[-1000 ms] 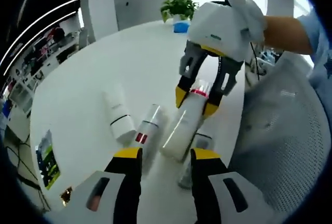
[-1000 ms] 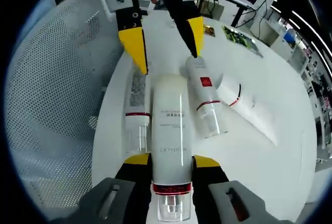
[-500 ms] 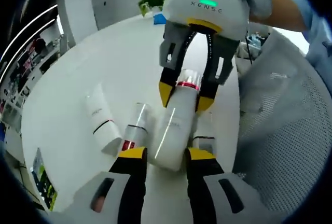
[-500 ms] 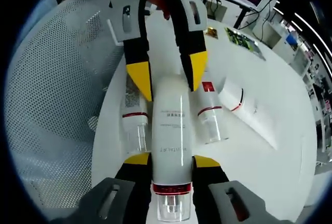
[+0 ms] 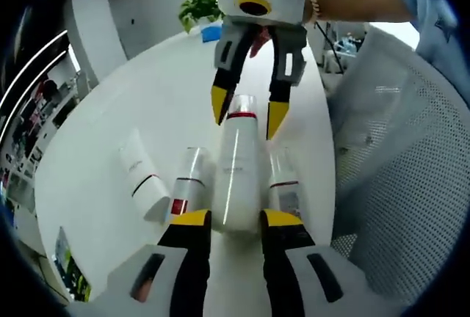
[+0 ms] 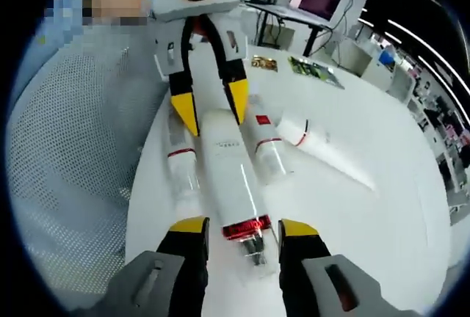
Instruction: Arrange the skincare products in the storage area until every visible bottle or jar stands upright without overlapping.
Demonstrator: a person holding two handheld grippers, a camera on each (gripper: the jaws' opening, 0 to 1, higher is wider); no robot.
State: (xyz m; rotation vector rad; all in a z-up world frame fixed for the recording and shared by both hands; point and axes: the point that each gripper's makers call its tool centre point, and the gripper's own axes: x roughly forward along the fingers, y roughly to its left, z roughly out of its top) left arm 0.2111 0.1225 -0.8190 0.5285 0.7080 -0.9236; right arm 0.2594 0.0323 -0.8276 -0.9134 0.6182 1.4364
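Here, each line places things by the tall white bottle.
Tall white bottle: lies on its side on the white bench, red band and clear cap at one end.
Left hand-held gripper: jaws pressed against the tall white bottle's base, grasping it.
Right hand-held gripper: jaws spread, released, flanking its cap without touching.
Red-label bottle: lying just beside it.
Clear-capped bottle: lying on the other side.
White tube: lying beyond the red-label bottle.
Mesh chair: off the bench edge, near the clear-capped bottle.
Potted plant: well apart.
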